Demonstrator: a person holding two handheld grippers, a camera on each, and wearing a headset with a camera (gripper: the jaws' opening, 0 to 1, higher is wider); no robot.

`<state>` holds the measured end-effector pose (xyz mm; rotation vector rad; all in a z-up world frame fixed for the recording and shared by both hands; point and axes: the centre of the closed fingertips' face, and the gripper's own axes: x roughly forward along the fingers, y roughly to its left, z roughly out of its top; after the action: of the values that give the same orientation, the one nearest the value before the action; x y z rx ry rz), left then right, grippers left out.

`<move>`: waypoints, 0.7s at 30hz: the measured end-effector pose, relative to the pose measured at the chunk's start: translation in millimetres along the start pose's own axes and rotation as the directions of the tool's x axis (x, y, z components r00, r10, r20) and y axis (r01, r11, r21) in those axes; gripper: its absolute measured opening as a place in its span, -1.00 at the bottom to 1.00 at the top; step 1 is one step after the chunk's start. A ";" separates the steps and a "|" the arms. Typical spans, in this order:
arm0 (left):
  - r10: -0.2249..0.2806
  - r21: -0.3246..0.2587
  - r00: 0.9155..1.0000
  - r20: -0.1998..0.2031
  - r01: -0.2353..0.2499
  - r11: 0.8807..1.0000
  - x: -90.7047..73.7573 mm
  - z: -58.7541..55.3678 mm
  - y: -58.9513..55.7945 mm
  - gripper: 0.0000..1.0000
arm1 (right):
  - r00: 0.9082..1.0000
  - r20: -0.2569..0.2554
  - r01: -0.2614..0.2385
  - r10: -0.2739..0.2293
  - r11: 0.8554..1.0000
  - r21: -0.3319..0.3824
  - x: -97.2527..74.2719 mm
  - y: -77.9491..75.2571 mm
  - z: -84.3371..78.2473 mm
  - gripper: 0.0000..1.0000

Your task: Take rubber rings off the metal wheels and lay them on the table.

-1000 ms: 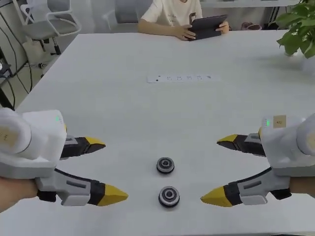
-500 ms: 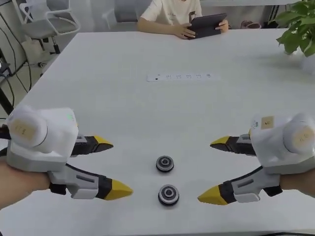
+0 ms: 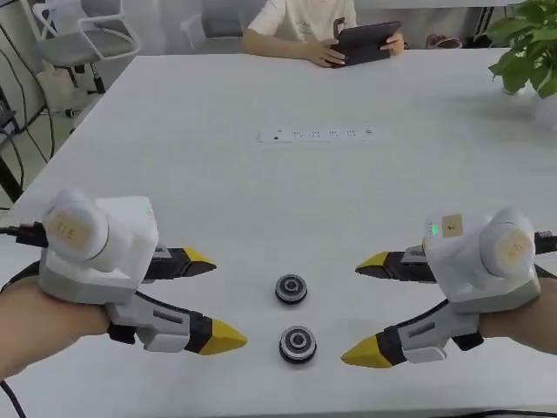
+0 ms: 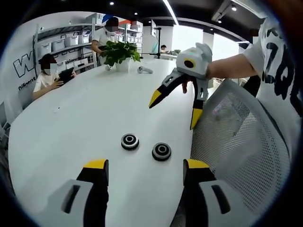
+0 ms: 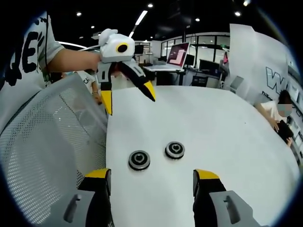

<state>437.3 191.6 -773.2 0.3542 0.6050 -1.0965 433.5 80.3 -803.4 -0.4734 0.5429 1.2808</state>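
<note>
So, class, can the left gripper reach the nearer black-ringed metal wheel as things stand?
Probably yes. The left gripper is open, and the nearer black-ringed metal wheel lies on the bare white table just ahead of it, with nothing between them.

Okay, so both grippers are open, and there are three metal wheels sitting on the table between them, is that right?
Not quite. There are two metal wheels, not three. The head view shows the farther wheel and the nearer wheel on the table, between the left gripper and the right gripper, both open.
</note>
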 end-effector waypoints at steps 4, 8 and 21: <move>-0.022 0.010 1.000 -0.012 0.022 1.000 7.5 -1.2 -4.6 0.15 | 1.000 0.002 -0.023 0.023 1.000 0.009 5.9 0.6 -4.9 0.30; -0.038 0.014 0.999 -0.014 0.038 0.999 13.0 -1.0 -7.3 0.11 | 0.999 0.002 -0.041 0.040 0.999 0.008 9.4 2.5 -5.8 0.22; -0.094 0.005 0.995 -0.042 0.095 0.995 27.0 -9.8 -14.0 -0.04 | 0.996 -0.012 -0.088 0.088 0.996 0.007 22.8 6.1 -8.5 0.06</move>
<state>430.6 171.6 -797.3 0.3581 0.6606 -1.1846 431.0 93.9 -824.3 -0.4564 0.5833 1.3607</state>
